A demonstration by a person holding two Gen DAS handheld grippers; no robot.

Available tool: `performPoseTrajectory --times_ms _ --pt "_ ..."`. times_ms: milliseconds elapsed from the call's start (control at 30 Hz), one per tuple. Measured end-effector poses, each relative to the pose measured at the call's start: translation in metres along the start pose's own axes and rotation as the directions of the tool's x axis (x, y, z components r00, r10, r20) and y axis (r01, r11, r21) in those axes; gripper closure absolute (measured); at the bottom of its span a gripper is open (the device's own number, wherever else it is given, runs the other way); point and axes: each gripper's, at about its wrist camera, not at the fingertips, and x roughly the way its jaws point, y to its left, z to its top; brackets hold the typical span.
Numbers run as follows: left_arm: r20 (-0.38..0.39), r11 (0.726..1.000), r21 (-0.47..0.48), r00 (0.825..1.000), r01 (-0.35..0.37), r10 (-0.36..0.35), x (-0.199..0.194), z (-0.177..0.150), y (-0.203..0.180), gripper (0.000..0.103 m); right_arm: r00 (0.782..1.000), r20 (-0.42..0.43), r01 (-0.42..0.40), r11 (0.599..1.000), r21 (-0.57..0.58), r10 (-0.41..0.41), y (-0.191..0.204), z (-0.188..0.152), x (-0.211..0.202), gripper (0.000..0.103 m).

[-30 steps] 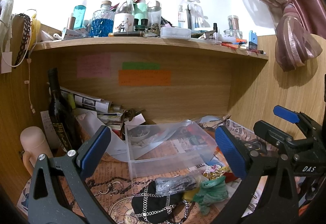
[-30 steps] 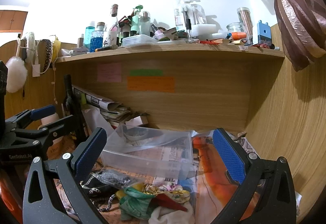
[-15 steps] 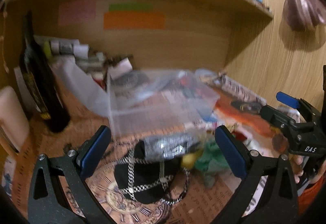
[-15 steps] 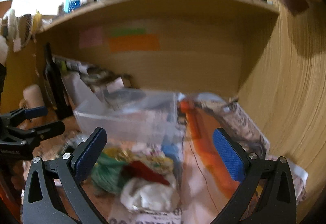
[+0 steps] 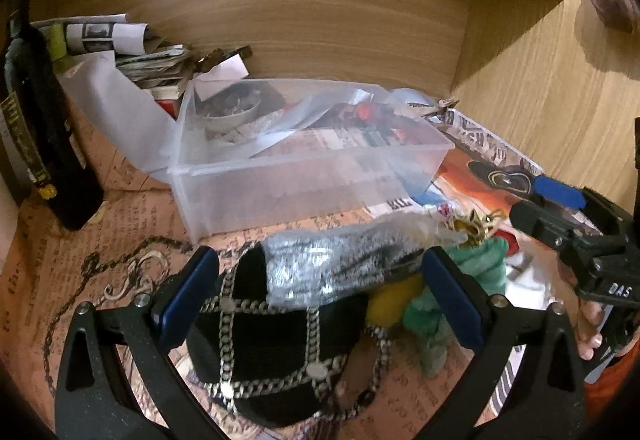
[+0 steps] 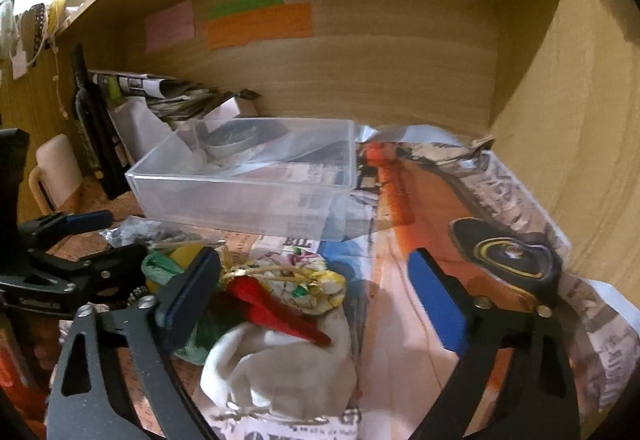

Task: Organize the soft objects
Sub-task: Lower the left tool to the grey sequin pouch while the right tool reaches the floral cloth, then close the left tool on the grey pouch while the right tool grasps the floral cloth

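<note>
A pile of soft things lies on the paper-covered desk before a clear plastic box, which also shows in the right wrist view. My left gripper is open, its pads either side of a silver-grey bundle lying on a black chained bag; a yellow piece and green cloth lie beside. My right gripper is open over a red cloth, a floral pouch and a white cloth.
A dark bottle stands at the left. Rolled papers are stacked at the back wall. A beige mug sits left. The wooden side wall closes the right. A shelf hangs overhead.
Both grippers have tilted down and moved closer to the pile. The shelf top has left view. Both stay open.
</note>
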Motion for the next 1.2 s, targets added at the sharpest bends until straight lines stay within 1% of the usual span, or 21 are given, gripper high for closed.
performPoseTrajectory --times_ms 100,167,200,233,267,333,367,433,467,500,567,633,733,867,967,1000,1033,1067,1100,1133,1200 --pt "-0.017 1.000 0.006 1.000 0.010 -0.010 0.009 0.004 0.000 0.001 0.998 -0.033 -0.061 0.998 0.008 0.061 -0.001 -0.002 0.007 0.019" --pt "-0.035 1.000 0.008 0.999 0.020 -0.019 0.015 0.005 -0.001 0.010 0.994 -0.067 -0.083 0.997 0.002 0.083 0.001 -0.005 0.013 0.031" --pt "-0.051 1.000 0.012 0.998 0.029 -0.028 0.018 0.004 -0.001 0.019 0.992 -0.087 -0.094 0.996 0.001 0.093 0.002 -0.008 0.016 0.039" --pt "-0.069 0.999 0.013 0.997 0.035 -0.034 0.023 0.004 -0.001 0.024 0.988 -0.107 -0.107 0.994 0.001 0.107 0.002 -0.010 0.020 0.045" --pt "-0.077 0.999 0.013 0.996 0.035 -0.034 0.026 0.003 -0.001 0.026 0.985 -0.121 -0.121 0.993 0.005 0.121 0.003 -0.013 0.022 0.048" --pt "-0.083 0.999 0.008 0.996 0.039 -0.038 0.029 0.001 0.000 0.036 0.980 -0.146 -0.138 0.990 0.003 0.137 0.004 -0.017 0.025 0.062" --pt "-0.084 0.999 0.001 0.995 0.047 -0.047 0.030 0.002 0.002 0.040 0.978 -0.153 -0.141 0.990 -0.002 0.139 0.005 -0.019 0.026 0.065" --pt "-0.086 0.998 -0.012 0.994 0.065 -0.066 0.029 0.002 0.004 0.053 0.978 -0.153 -0.145 0.989 -0.009 0.142 0.007 -0.021 0.025 0.069" --pt "-0.089 0.997 -0.018 0.993 0.071 -0.072 0.030 0.002 0.005 0.057 0.979 -0.147 -0.143 0.990 -0.012 0.140 0.007 -0.020 0.024 0.071" --pt "-0.093 0.997 -0.025 0.993 0.074 -0.076 0.031 0.002 0.007 0.065 0.980 -0.142 -0.141 0.990 -0.016 0.138 0.007 -0.020 0.022 0.074" --pt "-0.097 0.996 -0.031 0.992 0.078 -0.080 0.032 0.002 0.007 0.071 0.982 -0.130 -0.138 0.990 -0.022 0.134 0.006 -0.017 0.021 0.077" --pt "-0.092 0.997 -0.024 0.993 0.067 -0.069 0.029 0.002 0.007 0.084 0.986 -0.114 -0.129 0.991 -0.026 0.125 0.005 -0.014 0.018 0.077" --pt "-0.079 0.999 -0.009 0.996 0.042 -0.043 0.025 0.002 0.008 0.092 0.990 -0.088 -0.111 0.993 -0.028 0.108 0.001 -0.010 0.016 0.080" --pt "-0.061 1.000 -0.006 0.998 0.029 -0.030 0.015 0.003 0.013 0.093 0.994 -0.076 -0.085 0.996 -0.005 0.084 -0.010 -0.003 0.020 0.081" --pt "-0.075 0.999 0.003 0.996 0.041 -0.041 0.009 0.006 0.015 0.092 0.992 -0.094 -0.080 0.997 0.012 0.081 -0.017 -0.001 0.026 0.080" --pt "-0.078 0.999 0.009 0.996 0.037 -0.037 0.009 0.008 0.015 0.086 0.991 -0.102 -0.089 0.996 0.018 0.090 -0.018 -0.001 0.026 0.079" --pt "-0.079 0.999 0.015 0.996 0.034 -0.033 0.010 0.009 0.014 0.075 0.987 -0.113 -0.107 0.994 0.031 0.110 -0.021 0.000 0.027 0.074" --pt "-0.073 0.999 0.024 0.997 0.023 -0.021 0.010 0.012 0.014 0.068 0.985 -0.119 -0.121 0.992 0.039 0.125 -0.022 0.000 0.027 0.069" --pt "-0.065 0.999 0.032 0.998 0.013 -0.010 0.011 0.013 0.013 0.054 0.984 -0.120 -0.130 0.991 0.045 0.134 -0.024 0.000 0.025 0.058" --pt "-0.059 0.999 0.039 0.998 0.008 -0.005 0.011 0.014 0.011 0.045 0.985 -0.112 -0.128 0.991 0.043 0.132 -0.024 0.000 0.022 0.049" --pt "-0.047 0.998 0.067 0.999 0.000 0.004 0.012 0.017 0.006 0.042 0.989 -0.095 -0.111 0.993 0.026 0.113 -0.024 0.001 0.016 0.045"
